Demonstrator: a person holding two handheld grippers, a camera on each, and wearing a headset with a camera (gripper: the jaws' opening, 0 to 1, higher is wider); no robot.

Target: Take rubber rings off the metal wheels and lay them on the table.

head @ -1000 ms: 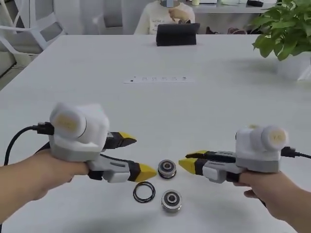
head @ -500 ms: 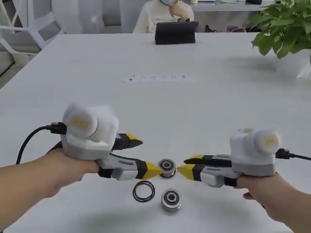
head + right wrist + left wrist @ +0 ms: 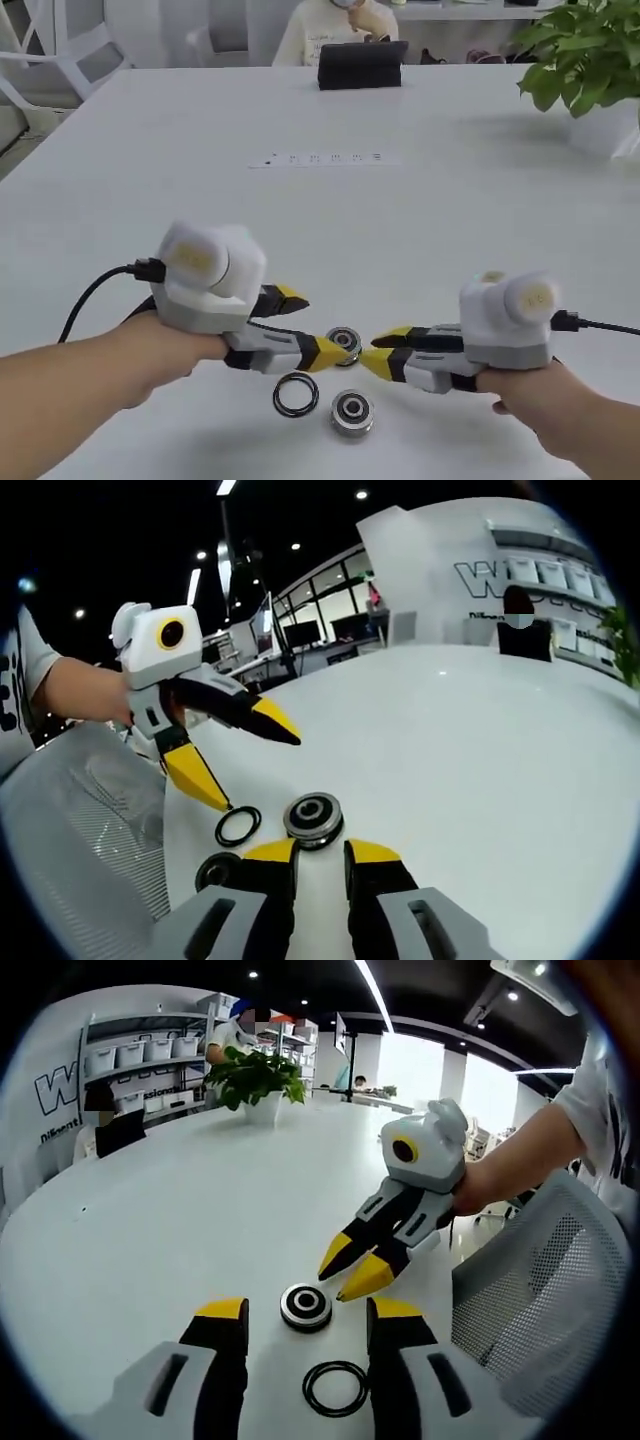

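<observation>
– Yellow tips on the left tool (image 3: 320,325) are spread wide, right?
– Yes, far apart, and they hold nothing. A small round metal wheel (image 3: 344,340) sits on the white tabletop (image 3: 420,220) just in front of them.
– And the right tool (image 3: 378,350)?
– Its yellow tips are only a little apart. They hold nothing too. They point at the same wheel from the other side.
– Where is the loose black rubber ring (image 3: 296,394)?
– It lies flat on the tabletop, closer to the person, near a second metal wheel (image 3: 352,410). No tool touches it.
– Is the ring round that second wheel?
– No, beside it, a bit apart.
</observation>
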